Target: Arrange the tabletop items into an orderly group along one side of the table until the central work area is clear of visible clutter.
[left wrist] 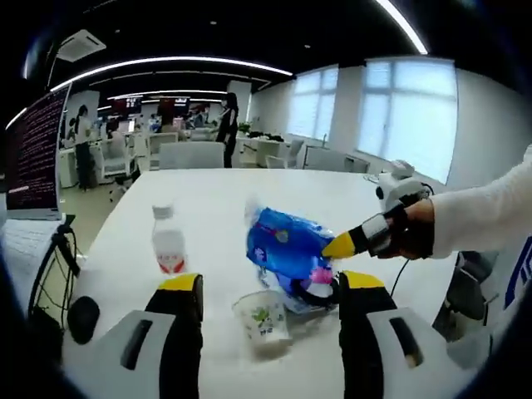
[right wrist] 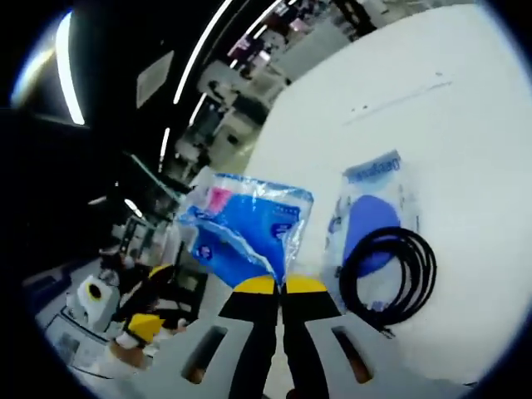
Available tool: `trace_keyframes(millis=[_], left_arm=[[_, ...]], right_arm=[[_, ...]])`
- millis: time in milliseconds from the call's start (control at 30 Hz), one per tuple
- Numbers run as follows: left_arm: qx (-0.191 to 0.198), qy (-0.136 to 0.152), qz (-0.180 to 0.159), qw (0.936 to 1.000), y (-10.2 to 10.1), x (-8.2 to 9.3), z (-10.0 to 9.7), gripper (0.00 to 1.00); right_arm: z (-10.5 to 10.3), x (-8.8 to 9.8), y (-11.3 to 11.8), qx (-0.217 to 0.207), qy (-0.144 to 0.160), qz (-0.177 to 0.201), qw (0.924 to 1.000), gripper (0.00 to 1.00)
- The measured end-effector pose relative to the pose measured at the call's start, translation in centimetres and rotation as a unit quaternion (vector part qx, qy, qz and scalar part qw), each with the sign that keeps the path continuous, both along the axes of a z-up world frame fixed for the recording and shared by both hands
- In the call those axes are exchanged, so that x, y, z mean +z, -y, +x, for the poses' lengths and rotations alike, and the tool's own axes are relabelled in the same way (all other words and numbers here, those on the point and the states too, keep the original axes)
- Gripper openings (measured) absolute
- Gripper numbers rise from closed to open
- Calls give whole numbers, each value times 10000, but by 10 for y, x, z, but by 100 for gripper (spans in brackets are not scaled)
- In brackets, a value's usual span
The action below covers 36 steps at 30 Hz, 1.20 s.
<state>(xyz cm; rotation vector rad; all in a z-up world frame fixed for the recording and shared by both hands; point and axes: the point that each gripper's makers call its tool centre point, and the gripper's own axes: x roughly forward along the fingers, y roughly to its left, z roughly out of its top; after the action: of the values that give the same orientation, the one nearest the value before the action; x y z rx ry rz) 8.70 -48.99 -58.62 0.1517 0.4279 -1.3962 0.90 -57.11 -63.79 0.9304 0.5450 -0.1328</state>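
White tabletop (left wrist: pixel 216 199): far half bare to its edge. Right gripper (right wrist: pixel 281 286) pinches the blue packet (right wrist: pixel 249 229); left gripper (left wrist: pixel 270 283) gapes over the cup (left wrist: pixel 262 318).

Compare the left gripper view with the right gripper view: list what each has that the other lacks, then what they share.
Left gripper view alone: a bottle standing on the table, a cup between the open left jaws, and a monitor.

Right gripper view alone: a black cable coiled on a second, flat blue packet.

Shared: the blue bag, pinched by the right gripper, and the white table.
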Motion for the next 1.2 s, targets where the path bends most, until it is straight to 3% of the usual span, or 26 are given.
trace_keyframes(millis=[100, 167, 233, 333, 400, 500, 633, 733, 800, 867, 967, 1000, 1133, 1200], left_arm=[[-167, -104, -80, 9998, 9, 4, -12, 57], [-295, -89, 35, 9995, 13, 0, -21, 48], [-386, 180, 171, 9989, 12, -4, -27, 37], [-566, 397, 369, 9969, 11, -10, -40, 12], [-577, 724, 470, 9946, 8, -12, -36, 7], [-573, -86, 343, 9977, 10, -9, -52, 2], [-454, -421, 214, 9978, 14, -1, -57, 0], [-255, -990, -50, 9947, 19, 11, -61, 0], [-172, -1218, -138, 9923, 22, 17, -64, 0], [-179, -1133, -129, 9933, 24, 19, -68, 0], [-119, -1215, -204, 9923, 30, 25, -75, 0], [-110, -1227, -206, 9922, 32, 25, -77, 0], [-182, -1107, -95, 9936, 42, 21, -93, 0], [-127, -1129, -86, 9935, 47, 19, -98, 0]], right_arm=[[-15, 8, -14, 201, 46, -58, 9998, 0], [-22, 11, -19, 268, 64, -123, 9995, 0], [-31, 13, -25, 420, 39, -271, 9987, 0], [-41, 18, -28, 378, 74, -198, 9991, 0], [-47, 22, -24, 370, 125, -333, 9987, 0], [-55, 27, -21, 463, 99, -696, 9965, 0], [-61, 41, -18, 422, 249, -979, 9940, 0], [-65, 52, -9, 263, 496, -1199, 9912, 0], [-69, 58, -6, 206, 645, -1245, 9899, 1], [-73, 61, -3, 150, 731, -1274, 9890, 8], [-82, 61, 2, 26, 852, -1211, 9890, 28], [-85, 61, 3, -20, 907, -1151, 9892, 30], [-100, 64, 12, -282, 1272, -967, 9867, 8], [-108, 63, 17, -300, 1289, -971, 9864, 5]])
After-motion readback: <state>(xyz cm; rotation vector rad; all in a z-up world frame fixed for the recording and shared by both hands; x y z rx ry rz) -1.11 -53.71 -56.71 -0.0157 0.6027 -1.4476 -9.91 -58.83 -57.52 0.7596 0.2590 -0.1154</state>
